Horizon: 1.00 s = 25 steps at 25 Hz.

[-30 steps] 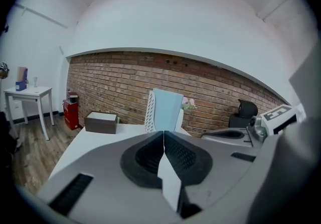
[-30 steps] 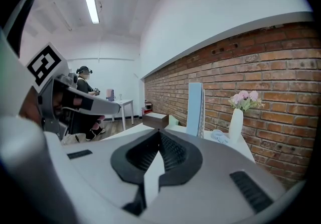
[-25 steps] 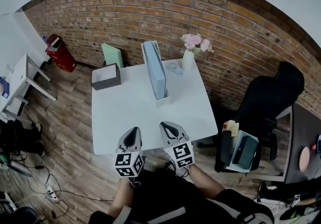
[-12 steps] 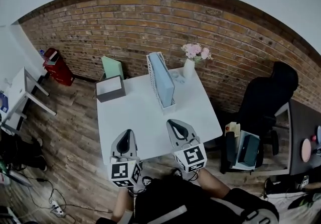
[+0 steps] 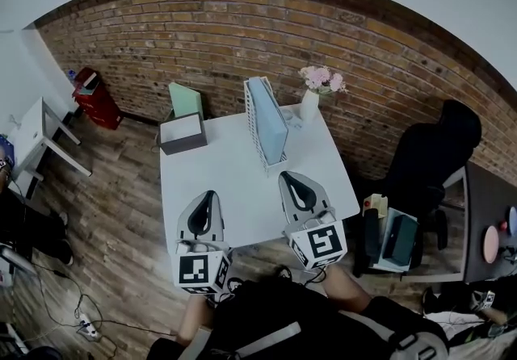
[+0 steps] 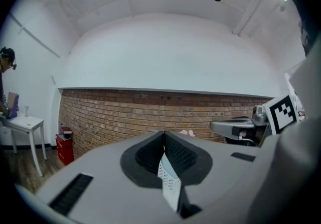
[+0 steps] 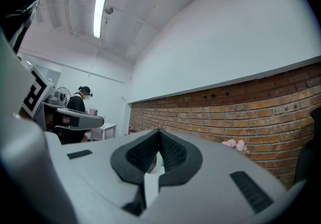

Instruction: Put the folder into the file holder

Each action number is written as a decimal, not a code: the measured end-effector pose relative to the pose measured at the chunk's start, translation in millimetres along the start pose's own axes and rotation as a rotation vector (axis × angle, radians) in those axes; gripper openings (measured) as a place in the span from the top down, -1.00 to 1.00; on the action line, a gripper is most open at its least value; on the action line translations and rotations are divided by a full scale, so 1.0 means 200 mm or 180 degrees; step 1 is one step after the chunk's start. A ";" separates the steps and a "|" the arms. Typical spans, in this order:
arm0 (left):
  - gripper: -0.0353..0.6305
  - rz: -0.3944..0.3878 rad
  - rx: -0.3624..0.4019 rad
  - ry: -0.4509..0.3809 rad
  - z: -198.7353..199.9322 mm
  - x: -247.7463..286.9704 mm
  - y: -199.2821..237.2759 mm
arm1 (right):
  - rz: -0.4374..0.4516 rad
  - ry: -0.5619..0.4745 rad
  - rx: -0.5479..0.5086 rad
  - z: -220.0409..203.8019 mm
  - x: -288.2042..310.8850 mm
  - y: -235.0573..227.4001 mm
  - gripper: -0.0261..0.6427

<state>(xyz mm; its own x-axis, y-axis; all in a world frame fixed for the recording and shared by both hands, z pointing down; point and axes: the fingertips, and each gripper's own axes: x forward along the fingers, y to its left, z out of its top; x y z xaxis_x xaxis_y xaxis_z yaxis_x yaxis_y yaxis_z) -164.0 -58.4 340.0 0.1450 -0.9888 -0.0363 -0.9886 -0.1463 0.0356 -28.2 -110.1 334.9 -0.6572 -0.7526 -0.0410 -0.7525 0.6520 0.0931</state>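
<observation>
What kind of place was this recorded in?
Probably an office: a white table with a file holder, a black office chair beside it, and a brick wall behind.

Two grippers: left gripper [image 5: 205, 197], right gripper [image 5: 291, 181]. One each of table [image 5: 218, 169], file holder [image 5: 255, 118], folder [image 5: 271, 120], flower vase [image 5: 309, 106], grey box [image 5: 182, 134], black chair [image 5: 428, 161]; upper left, one red object [image 5: 97, 98].

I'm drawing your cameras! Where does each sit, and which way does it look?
Head view: on the person's head, looking steeply down at the table, file holder, left gripper and right gripper.
Left gripper view: on the left gripper, facing the brick wall along its shut jaws; right gripper at right.
Right gripper view: on the right gripper, same wall past shut jaws; left gripper at left.
All three share the brick wall.
</observation>
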 end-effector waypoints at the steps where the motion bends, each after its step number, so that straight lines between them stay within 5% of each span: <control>1: 0.82 0.0018 -0.0004 0.0004 0.00 -0.01 0.01 | 0.0001 0.0009 -0.0013 -0.01 0.00 0.00 0.89; 25: 0.82 0.0372 -0.0023 0.0043 -0.05 -0.21 0.10 | 0.0346 -0.0013 -0.0122 -0.02 -0.01 0.20 0.90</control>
<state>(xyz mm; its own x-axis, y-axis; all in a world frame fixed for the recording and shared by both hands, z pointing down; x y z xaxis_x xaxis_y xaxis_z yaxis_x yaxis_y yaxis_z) -189.8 -20.4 352.9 0.0294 -0.9994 -0.0180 -0.9985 -0.0302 0.0460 -56.8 -82.9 343.3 -0.7350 -0.6773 -0.0327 -0.6747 0.7256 0.1352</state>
